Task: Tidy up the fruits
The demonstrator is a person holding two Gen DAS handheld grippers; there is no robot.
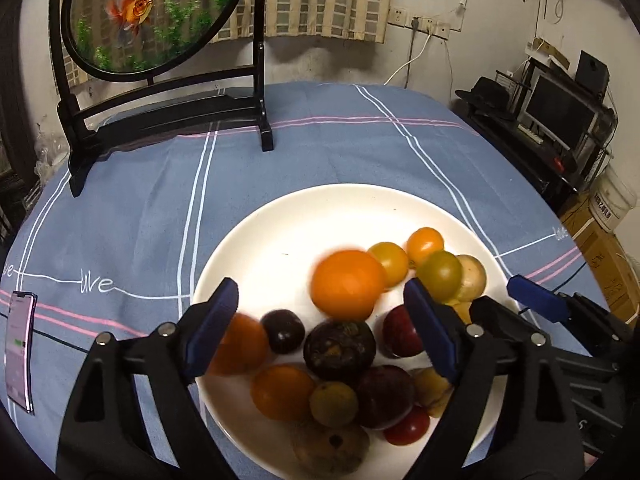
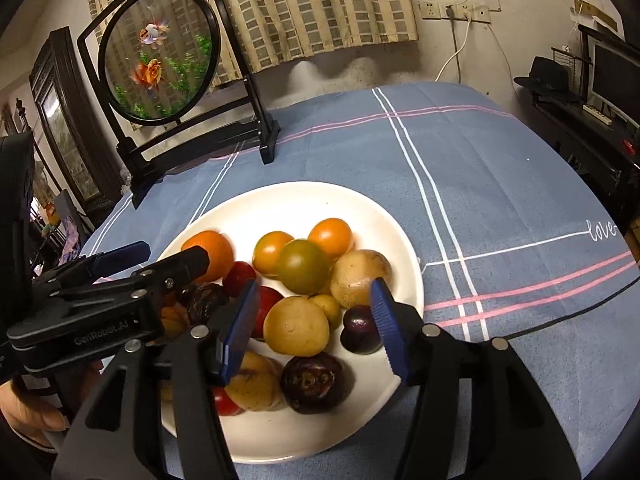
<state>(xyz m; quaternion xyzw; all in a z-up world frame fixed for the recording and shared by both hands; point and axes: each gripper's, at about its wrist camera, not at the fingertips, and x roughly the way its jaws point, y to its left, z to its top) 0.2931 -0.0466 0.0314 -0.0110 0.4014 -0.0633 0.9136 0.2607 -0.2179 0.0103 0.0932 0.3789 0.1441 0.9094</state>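
Observation:
A white plate (image 1: pixel 320 196) on the blue cloth holds several fruits: oranges, yellow and green tomatoes, dark mangosteens, plums and tan fruits. My left gripper (image 1: pixel 320 332) hangs open over the plate's near half. A blurred orange (image 1: pixel 347 284) lies just beyond its fingers, free of both pads. In the right wrist view my right gripper (image 2: pixel 314 328) is open above the plate (image 2: pixel 304 188). A tan fruit (image 2: pixel 296 330) and a dark plum (image 2: pixel 360 330) lie on the plate between its pads, which do not press on them. A mangosteen (image 2: pixel 312 382) sits nearer.
A round goldfish screen in a black stand (image 1: pixel 152 12) stands at the table's far left. A phone (image 1: pixel 18 348) lies on the cloth at the left edge. A hand (image 2: pixel 24 404) holds the left gripper's handle. Shelves with a monitor (image 1: pixel 560 112) stand to the right.

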